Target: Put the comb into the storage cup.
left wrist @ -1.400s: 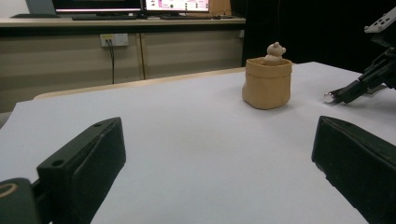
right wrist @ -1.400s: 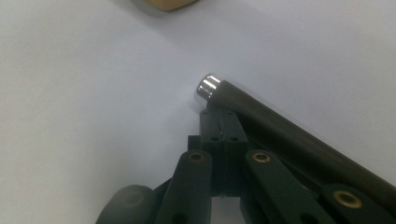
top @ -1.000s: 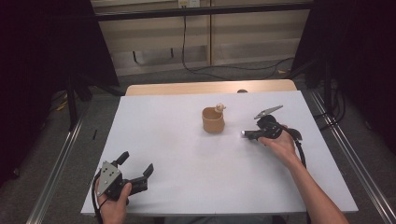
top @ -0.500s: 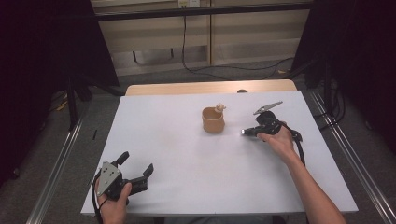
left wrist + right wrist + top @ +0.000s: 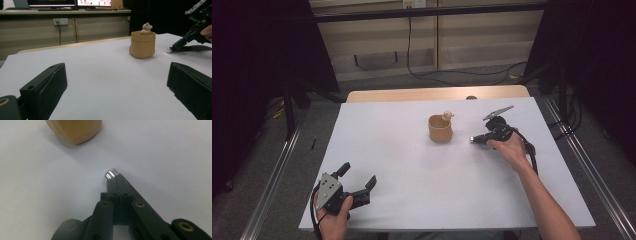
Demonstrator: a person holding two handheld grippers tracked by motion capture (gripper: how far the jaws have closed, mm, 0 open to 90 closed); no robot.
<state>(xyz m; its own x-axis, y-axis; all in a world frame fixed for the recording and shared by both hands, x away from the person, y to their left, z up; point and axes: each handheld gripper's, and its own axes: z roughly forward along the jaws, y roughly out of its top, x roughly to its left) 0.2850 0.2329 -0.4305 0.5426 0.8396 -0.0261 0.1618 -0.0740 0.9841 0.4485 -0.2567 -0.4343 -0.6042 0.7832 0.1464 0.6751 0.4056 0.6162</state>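
Note:
A tan soft cup (image 5: 440, 131) stands on the white table (image 5: 412, 165) right of centre, with a small bear figure (image 5: 447, 115) sticking out of its top. My right gripper (image 5: 476, 140) lies low just to the right of the cup, pointing at it. Its jaws are shut on a small shiny silver cylinder (image 5: 111, 173) that pokes out at the tips. The cup (image 5: 75, 130) sits a short way beyond it. My left gripper (image 5: 358, 174) rests at the front left corner, open and empty. From there the cup (image 5: 142, 46), the bear (image 5: 146, 28) and the right gripper (image 5: 175, 46) show.
A wooden table edge (image 5: 437, 94) runs behind the white top. Metal rails (image 5: 272, 170) flank both sides on the floor, and cables (image 5: 447, 74) lie behind. A cable trails from the right gripper along the person's wrist (image 5: 532, 155).
The right gripper has edged slightly farther from the person, still shut on the silver cylinder. The left gripper has stayed put.

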